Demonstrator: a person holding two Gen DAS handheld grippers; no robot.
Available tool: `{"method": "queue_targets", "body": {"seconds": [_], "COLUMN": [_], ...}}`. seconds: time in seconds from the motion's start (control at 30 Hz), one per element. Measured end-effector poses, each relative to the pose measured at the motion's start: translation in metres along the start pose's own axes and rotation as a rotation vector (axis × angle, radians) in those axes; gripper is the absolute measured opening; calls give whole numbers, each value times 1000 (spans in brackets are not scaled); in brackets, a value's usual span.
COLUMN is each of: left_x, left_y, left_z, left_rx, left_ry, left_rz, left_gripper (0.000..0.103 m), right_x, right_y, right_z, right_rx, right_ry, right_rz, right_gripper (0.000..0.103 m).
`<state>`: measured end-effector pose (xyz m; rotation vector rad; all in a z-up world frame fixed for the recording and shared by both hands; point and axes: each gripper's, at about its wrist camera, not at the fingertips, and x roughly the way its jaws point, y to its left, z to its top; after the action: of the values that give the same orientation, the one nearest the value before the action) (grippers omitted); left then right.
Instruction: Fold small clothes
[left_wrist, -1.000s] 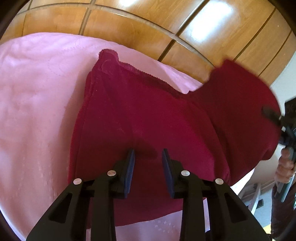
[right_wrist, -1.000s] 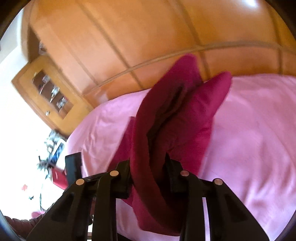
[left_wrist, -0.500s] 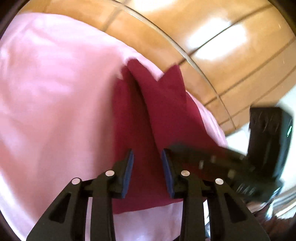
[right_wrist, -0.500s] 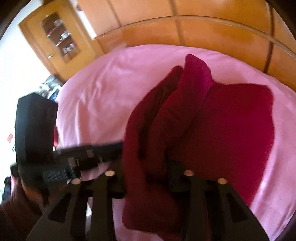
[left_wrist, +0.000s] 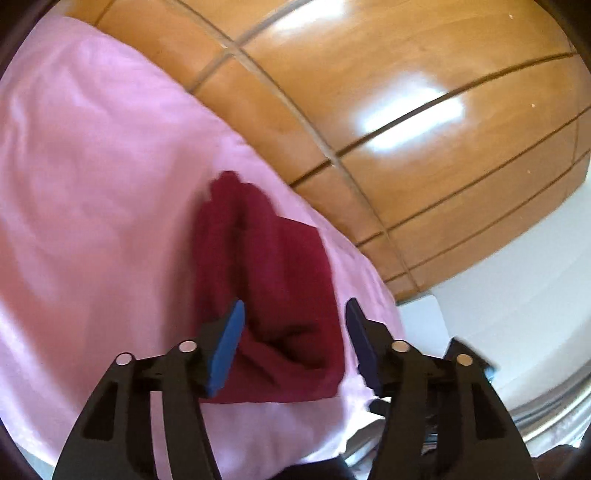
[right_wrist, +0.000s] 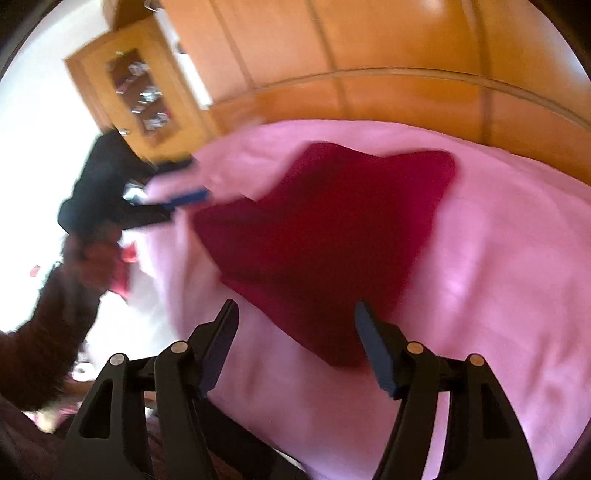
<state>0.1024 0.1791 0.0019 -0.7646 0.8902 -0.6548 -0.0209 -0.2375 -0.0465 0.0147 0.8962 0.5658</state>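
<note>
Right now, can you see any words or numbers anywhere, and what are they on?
None can be read.
The red cloth and pink sheet are plain.
The small things inside the glass-door cabinet are too blurred to show any writing.

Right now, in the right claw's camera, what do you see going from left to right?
Person's hand holding the left claw → dark red cloth → bare pink bedcover.

Open right tongs (right_wrist: 295, 332) over red cloth (right_wrist: 325, 236).
</note>
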Motion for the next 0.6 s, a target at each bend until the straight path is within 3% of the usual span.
{"method": "queue_targets", "body": {"seconds": [0.2, 0.33, 0.37, 0.4, 0.47, 0.57, 0.6], "left_x": [46, 70, 72, 76, 76, 61, 57], "left_y": [-29, -39, -39, -39, -35, -33, -31], "left_z": [-1, -7, -7, -6, -5, -6, -7], "left_rx": [71, 141, 150, 160, 174, 197, 200], "left_ry": [131, 177, 177, 177, 182, 117, 104], "left_rz": [85, 202, 217, 241, 282, 305, 304], "left_gripper": [64, 64, 54, 37, 19, 5, 5], "right_x": [6, 30, 36, 39, 38, 23, 20], "right_y": [-4, -2, -2, -2, -4, 1, 3], "right_z": [-25, -25, -24, -24, -22, -24, -25], "right_rx": [-2, -34, -42, -40, -22, -43, -49], "right_ry": [11, 32, 37, 37, 21, -10, -15], "right_rz": [-94, -154, -166, -171, -158, -153, -144], "right_gripper": [60, 48, 38, 32, 22, 15, 12]}}
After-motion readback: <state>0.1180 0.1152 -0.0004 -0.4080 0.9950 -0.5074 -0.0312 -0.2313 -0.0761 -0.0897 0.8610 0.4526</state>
